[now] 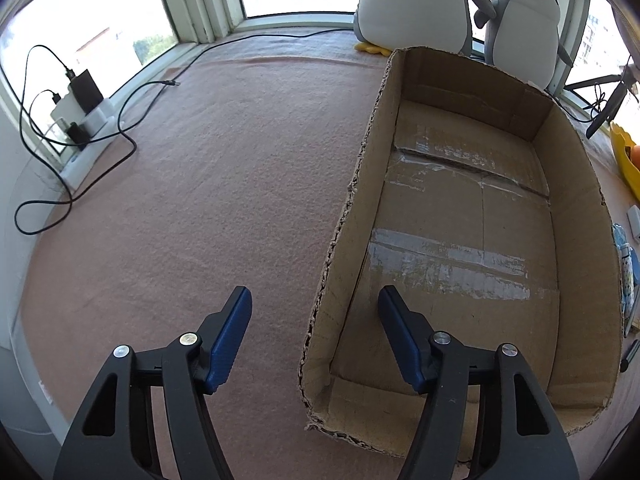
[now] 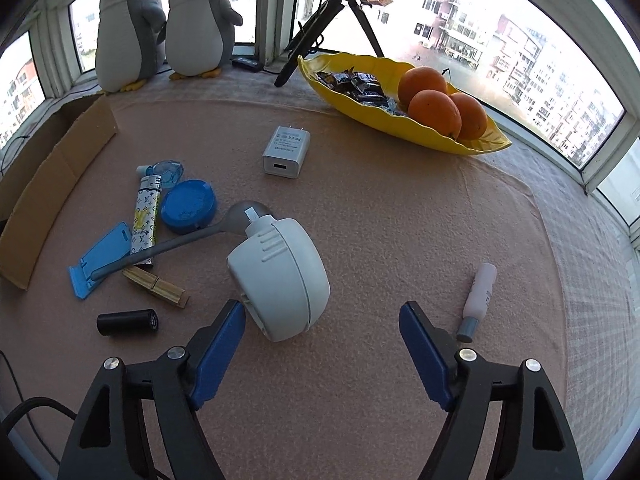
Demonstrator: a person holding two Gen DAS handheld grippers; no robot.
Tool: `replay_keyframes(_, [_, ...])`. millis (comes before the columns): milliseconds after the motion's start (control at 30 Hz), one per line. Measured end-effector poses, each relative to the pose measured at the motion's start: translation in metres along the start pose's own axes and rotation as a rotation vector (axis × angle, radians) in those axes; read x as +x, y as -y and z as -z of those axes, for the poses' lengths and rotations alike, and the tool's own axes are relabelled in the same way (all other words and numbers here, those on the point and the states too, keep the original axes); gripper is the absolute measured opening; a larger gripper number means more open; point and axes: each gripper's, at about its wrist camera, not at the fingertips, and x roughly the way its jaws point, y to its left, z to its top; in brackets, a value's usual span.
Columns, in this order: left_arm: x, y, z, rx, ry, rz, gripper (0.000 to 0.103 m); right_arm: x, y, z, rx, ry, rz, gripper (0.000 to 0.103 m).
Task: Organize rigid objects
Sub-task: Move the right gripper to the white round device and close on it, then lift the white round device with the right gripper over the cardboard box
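Note:
An empty cardboard box [image 1: 460, 208] lies on the pink cloth. My left gripper [image 1: 315, 292] stands open astride the box's left wall, one finger outside and one inside, neither pad touching it. In the right wrist view, my right gripper [image 2: 322, 307] is open over a white rounded device [image 2: 280, 280]; the left fingertip is at its edge and the right one is well apart. To the left lie a grey spoon [image 2: 168, 244], a patterned lighter [image 2: 145, 216], a blue round case [image 2: 188, 208], a blue phone stand [image 2: 100, 260], a wooden clothespin [image 2: 156, 286] and a black cylinder [image 2: 128, 322].
A white charger [image 2: 282, 152] lies further back and a white tube [image 2: 478, 300] to the right. A yellow dish [image 2: 400, 124] holds oranges and sweets. Two plush penguins [image 2: 168, 24] and a tripod [image 2: 320, 20] stand by the window. A power strip with cables [image 1: 84, 120] sits far left.

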Motion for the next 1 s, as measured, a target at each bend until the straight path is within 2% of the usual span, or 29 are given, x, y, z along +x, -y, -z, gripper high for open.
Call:
replay_keyframes(33, [0.000,0.000,0.000,0.000,0.001,0.001,0.066,0.002,-0.001,-0.001,-0.003,-0.003,-0.002,0.067])
replay_keyframes(267, [0.001,-0.001,-0.001,-0.007,-0.001,0.007,0.066,0.011,-0.003,-0.011,-0.029,-0.006,0.006,0.062])
replay_keyframes(433, [0.000,0.000,0.000,0.000,0.003,0.001,0.066,0.017,0.002,-0.017,-0.012,-0.018,-0.018,0.042])
replay_keyframes(633, [0.000,0.001,0.000,0.000,0.005,0.000,0.066,0.023,0.011,-0.019,0.040,-0.038,-0.117,0.032])
replay_keyframes(1000, [0.001,0.000,0.000,-0.010,0.006,0.009,0.066,0.020,0.009,-0.018,0.080,-0.011,-0.156,0.029])
